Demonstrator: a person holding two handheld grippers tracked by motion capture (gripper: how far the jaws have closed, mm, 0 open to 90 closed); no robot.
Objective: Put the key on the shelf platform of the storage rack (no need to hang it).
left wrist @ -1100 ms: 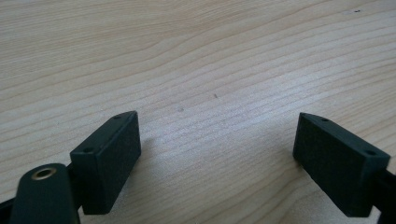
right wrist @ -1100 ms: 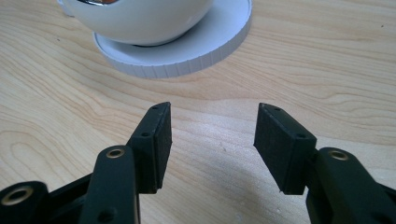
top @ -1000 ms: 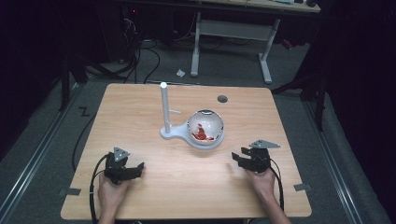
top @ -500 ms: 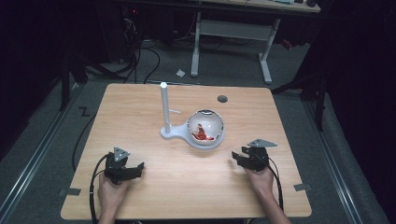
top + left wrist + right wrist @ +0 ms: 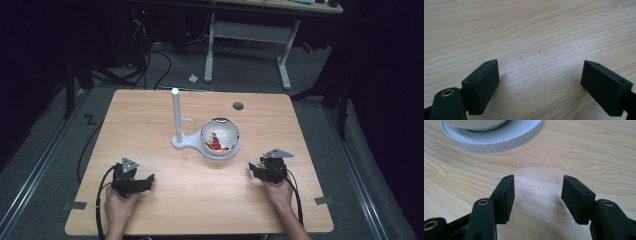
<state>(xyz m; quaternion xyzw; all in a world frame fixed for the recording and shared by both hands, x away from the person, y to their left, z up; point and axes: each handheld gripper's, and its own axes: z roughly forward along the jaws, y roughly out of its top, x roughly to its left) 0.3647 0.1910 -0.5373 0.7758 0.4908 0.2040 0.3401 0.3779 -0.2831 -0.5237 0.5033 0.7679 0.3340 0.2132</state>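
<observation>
- The left claw [image 5: 145,181] is rested low on the table [image 5: 150,125] at the near left corner, jaws spread wide. In the left gripper view nothing but bare wood grain is seen between the two black blocks [image 5: 482,85], so nothing is held.
- The right claw [image 5: 254,170] is parked at the near right, pointed toward the middle of the table. Its jaws have just been opening and are now seen partly apart in the right gripper view [image 5: 536,195], with only tabletop between them. No grip on anything.
- The thing nearest the work is the white stand [image 5: 186,142]: a round ribbed-edge base with a thin upright post [image 5: 176,112] rising at its left side. It is sat mid-table, well apart from both claws, nearer to the right one.
- A glossy white bowl [image 5: 220,135] is seated on that round base, probably so it's kept from sliding. Something red [image 5: 215,144] is seen inside, too small to be named.
- The base's rim [image 5: 499,141] is shown close up in the right gripper view: matte white, finely ridged, plastic-looking.
- The table is pale wood-grain laminate, with a small dark round hole [image 5: 238,106] toward the far edge.
- Judging by the pose, both claws are simply held ready, the right one lined up for a reach at the bowl.
</observation>
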